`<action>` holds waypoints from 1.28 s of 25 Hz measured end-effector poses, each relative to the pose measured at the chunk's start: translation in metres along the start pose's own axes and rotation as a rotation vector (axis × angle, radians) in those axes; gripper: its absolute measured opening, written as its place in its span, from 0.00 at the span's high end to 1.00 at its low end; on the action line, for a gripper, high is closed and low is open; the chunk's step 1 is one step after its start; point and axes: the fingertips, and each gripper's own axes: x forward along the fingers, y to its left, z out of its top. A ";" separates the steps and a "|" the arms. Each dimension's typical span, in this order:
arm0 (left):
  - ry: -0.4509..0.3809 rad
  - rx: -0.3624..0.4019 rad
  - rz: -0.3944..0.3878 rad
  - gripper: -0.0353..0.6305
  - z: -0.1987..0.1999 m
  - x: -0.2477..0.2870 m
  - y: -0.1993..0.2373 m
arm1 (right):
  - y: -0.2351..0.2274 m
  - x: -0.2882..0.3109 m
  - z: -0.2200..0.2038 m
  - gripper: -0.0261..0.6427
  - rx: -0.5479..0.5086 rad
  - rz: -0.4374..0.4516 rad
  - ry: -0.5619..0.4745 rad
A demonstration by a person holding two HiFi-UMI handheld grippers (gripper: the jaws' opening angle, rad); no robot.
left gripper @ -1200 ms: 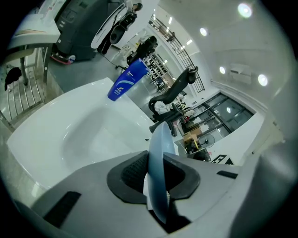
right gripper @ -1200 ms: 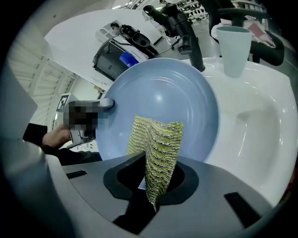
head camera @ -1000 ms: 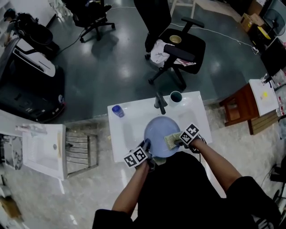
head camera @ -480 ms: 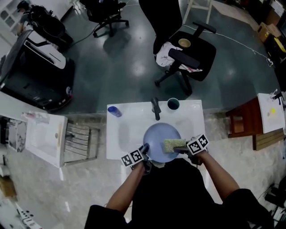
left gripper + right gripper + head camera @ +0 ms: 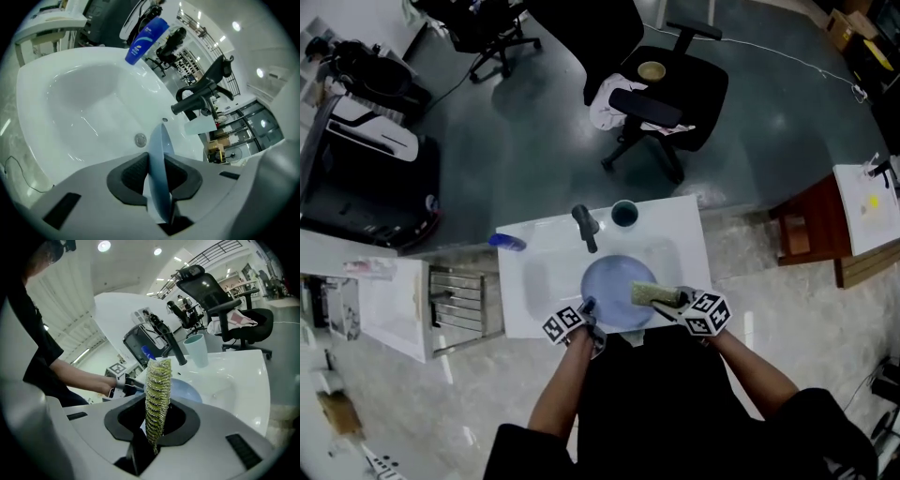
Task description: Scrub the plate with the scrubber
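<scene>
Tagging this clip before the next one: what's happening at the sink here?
A person stands at a white sink with a gripper in each hand. The left gripper holds the blue plate by its near rim over the basin; its jaws have just been opening slightly, the rim between them. The right gripper pinches the green scrubber over the plate's right side; whether it touches is unclear.

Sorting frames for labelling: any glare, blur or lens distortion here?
Head view: bowed by the wide lens, soft sheen on the dark floor. Left gripper view: dark corners, glare streaks on the white sink. Right gripper view: ceiling lights flare, scrubber sharp.
</scene>
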 end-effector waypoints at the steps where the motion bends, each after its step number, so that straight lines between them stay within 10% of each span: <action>1: -0.004 -0.007 0.014 0.85 0.000 0.005 0.000 | -0.001 -0.003 0.001 0.87 -0.012 0.004 0.001; 14: 0.086 0.001 0.179 0.79 -0.010 0.040 0.015 | -0.001 -0.017 -0.017 0.87 -0.073 0.065 0.029; 20: 0.072 0.146 0.228 0.71 -0.006 0.032 0.020 | -0.010 -0.016 -0.019 0.87 -0.045 0.018 0.028; 32: -0.025 0.609 -0.091 0.67 -0.003 -0.066 -0.061 | 0.002 -0.037 -0.047 0.87 0.129 -0.377 -0.052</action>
